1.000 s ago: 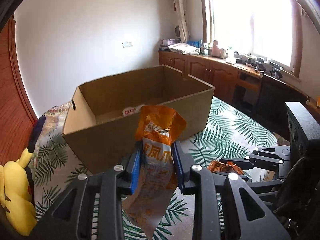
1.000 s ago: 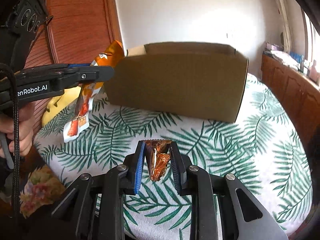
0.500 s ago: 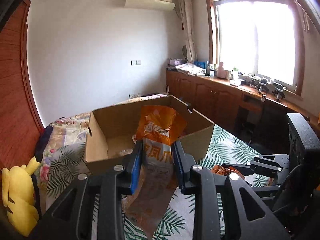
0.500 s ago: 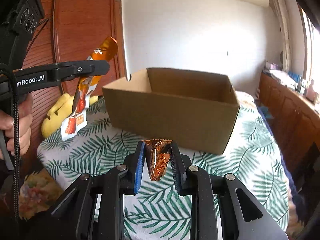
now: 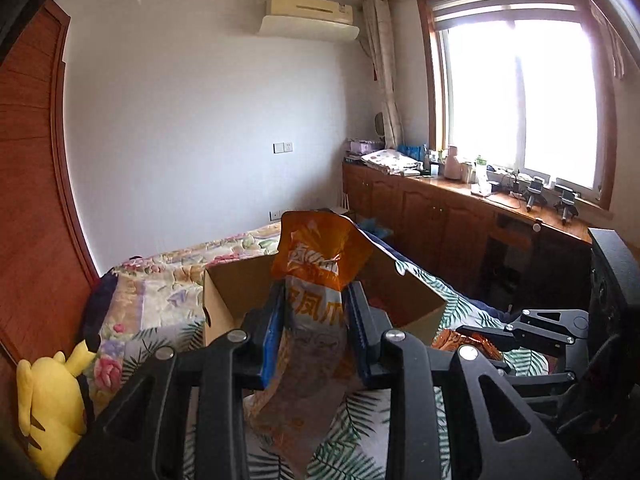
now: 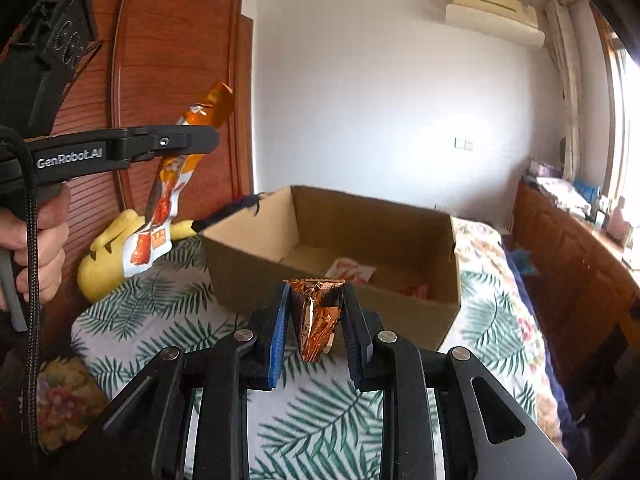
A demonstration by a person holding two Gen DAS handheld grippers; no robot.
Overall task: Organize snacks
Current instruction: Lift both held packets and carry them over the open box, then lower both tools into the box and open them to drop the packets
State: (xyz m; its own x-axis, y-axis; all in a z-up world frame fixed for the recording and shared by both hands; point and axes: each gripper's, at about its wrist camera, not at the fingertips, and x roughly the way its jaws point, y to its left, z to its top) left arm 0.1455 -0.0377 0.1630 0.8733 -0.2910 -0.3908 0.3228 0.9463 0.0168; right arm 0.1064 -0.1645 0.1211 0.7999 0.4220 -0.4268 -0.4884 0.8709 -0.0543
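My left gripper [image 5: 314, 304] is shut on a long orange and white snack bag [image 5: 316, 280] that hangs down between the fingers. It is held high, in front of the open cardboard box [image 5: 236, 284]. In the right wrist view the left gripper [image 6: 200, 144] and its bag [image 6: 160, 216] are up at the left of the box [image 6: 332, 280]. My right gripper [image 6: 314, 308] is shut on a small crumpled copper foil snack [image 6: 316, 320], just before the box's near wall. Some snack packets [image 6: 352, 270] lie inside the box.
The box stands on a bed with a palm-leaf sheet [image 6: 340, 408]. A yellow plush toy [image 5: 48, 400] lies at the bed's left edge by a wooden wardrobe [image 6: 172, 60]. A wooden cabinet run [image 5: 460, 220] with clutter stands under the window at the right.
Both grippers have risen and tilted up with their snacks still held. The box now sits lower in both views, and its inside shows in the right wrist view.
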